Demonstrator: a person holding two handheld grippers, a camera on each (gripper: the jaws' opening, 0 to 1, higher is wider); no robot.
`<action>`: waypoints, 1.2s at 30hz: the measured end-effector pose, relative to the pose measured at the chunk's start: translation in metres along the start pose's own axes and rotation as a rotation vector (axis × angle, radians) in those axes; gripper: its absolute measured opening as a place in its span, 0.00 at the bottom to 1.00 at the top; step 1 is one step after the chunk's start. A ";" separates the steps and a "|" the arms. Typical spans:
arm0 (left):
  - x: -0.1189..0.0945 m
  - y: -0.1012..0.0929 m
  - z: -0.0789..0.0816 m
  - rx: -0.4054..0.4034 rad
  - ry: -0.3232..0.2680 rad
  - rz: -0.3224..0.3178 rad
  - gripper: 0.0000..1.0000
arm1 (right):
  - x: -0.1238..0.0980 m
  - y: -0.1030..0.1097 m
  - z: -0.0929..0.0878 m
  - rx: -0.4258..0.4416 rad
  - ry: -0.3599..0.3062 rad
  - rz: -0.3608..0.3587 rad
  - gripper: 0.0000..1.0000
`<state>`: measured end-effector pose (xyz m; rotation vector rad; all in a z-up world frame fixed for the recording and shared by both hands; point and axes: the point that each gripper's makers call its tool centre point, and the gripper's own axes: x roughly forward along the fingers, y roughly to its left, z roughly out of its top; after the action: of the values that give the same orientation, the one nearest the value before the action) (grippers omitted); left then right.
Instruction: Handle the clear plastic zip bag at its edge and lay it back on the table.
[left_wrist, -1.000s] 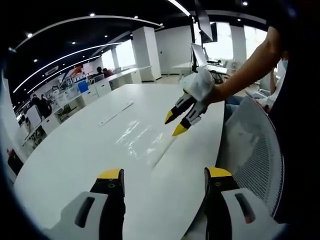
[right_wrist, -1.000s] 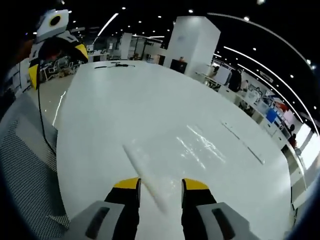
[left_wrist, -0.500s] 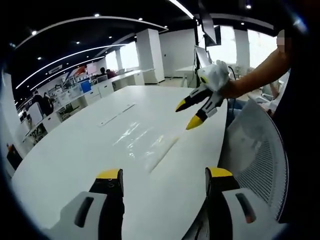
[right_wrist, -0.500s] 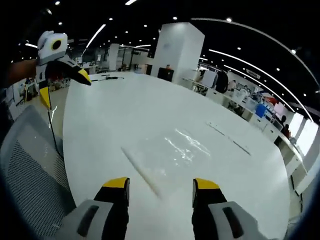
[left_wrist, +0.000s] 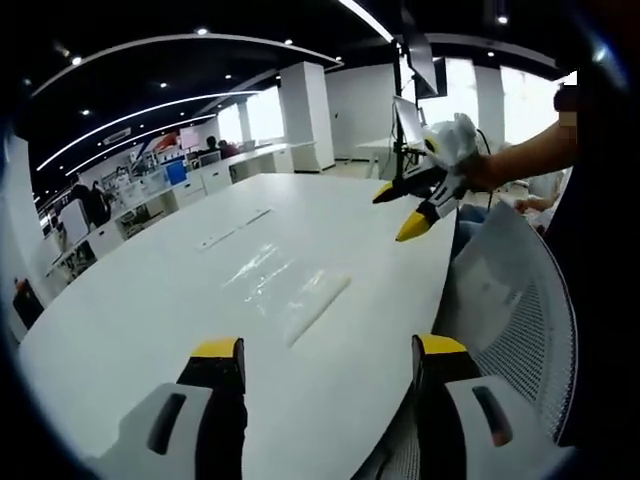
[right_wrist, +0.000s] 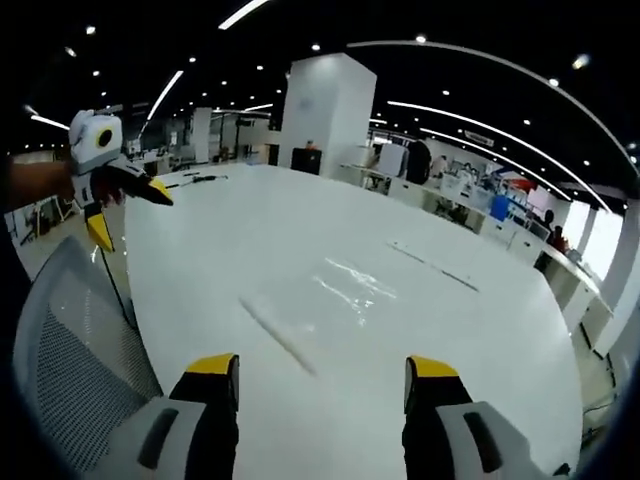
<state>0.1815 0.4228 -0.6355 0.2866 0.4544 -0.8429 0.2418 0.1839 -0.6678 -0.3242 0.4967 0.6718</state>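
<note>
1. Open-plan office with ceiling light strips; a large white oval table (left_wrist: 150, 300) carries the clear plastic zip bag (left_wrist: 290, 290), which lies flat near the table's near edge, its thicker zip edge (right_wrist: 280, 335) toward the person.
2. Left gripper (left_wrist: 325, 355): jaws set wide apart, nothing between them, held above the table short of the bag.
3. Right gripper (right_wrist: 322, 370): jaws likewise wide and empty, held above the table edge and the mesh office chair (right_wrist: 80, 370).
4. State of task, as judged: bag appears already laid down; neither tool touches it.
5. Risks: the light, transparent film could slide toward the near edge if a jaw brushes it in passing; glare makes its outline hard to judge, so a renewed pinch could miss the edge.
</note>
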 end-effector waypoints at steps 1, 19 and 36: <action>0.000 0.000 -0.002 -0.002 0.000 0.001 0.67 | -0.002 0.000 -0.001 0.001 0.001 0.001 0.69; -0.019 -0.012 -0.022 -0.046 0.019 0.009 0.73 | -0.039 0.022 -0.023 0.049 -0.020 0.041 0.86; -0.033 -0.016 -0.022 -0.088 -0.022 0.034 0.93 | -0.066 0.027 -0.038 0.083 -0.022 0.035 1.00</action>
<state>0.1439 0.4428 -0.6389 0.2028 0.4636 -0.7902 0.1671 0.1533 -0.6680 -0.2298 0.5090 0.6859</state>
